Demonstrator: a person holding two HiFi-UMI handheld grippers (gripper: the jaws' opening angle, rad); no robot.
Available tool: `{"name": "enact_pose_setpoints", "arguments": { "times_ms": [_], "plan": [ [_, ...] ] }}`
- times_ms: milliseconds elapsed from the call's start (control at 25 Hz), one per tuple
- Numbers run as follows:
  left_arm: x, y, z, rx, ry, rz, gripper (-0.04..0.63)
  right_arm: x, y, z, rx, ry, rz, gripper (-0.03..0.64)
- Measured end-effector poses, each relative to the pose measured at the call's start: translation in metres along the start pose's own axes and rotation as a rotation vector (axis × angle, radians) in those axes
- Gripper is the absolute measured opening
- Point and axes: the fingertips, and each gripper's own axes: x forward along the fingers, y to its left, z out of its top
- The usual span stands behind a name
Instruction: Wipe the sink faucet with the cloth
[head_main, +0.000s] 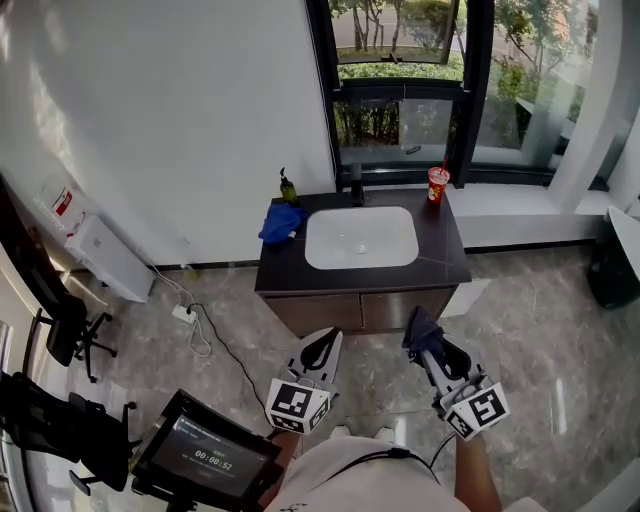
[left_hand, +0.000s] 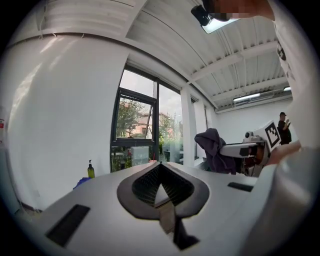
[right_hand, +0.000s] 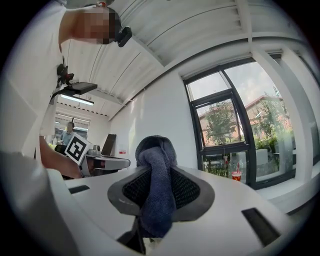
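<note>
R gripper (head_main: 430, 342) jaws clamp a bunched dark cloth (right_hand: 157, 190), well short of the tabletop (head_main: 445, 262); faucet (head_main: 357, 188) stands behind the basin (head_main: 360, 240). L gripper (head_main: 320, 348) jaws look shut, empty. Risk: the cloth's loose end knocks red cup (head_main: 437, 184) near faucet, or cloth slips out when rubbed.

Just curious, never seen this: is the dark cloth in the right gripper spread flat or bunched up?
Bunched up: the cloth is pinched into a thick wad by the right gripper, bulging past its tips.
</note>
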Motion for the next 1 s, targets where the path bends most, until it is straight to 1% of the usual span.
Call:
{"name": "enact_pose_setpoints", "arguments": {
  "times_ms": [160,440,720,1000],
  "plan": [
    [-0.014,0.007,-0.003,0.002,0.001,0.005,-0.006,0.002,0.015,0.001,-0.017,0.005,0.011,0.109],
    [-0.034,0.008,-0.005,-0.011,0.0,0.016,-0.006,-0.011,0.026,-0.001,-0.023,0.023,-0.004,0.109],
    [-0.038,0.003,-0.001,-0.002,-0.008,0.011,-0.006,-0.017,0.028,-0.001,-0.03,0.023,-0.008,0.109],
    [-0.035,-0.001,0.003,-0.006,-0.016,0.008,-0.006,-0.022,0.02,0.001,-0.027,0.023,-0.031,0.109]
  ]
}}
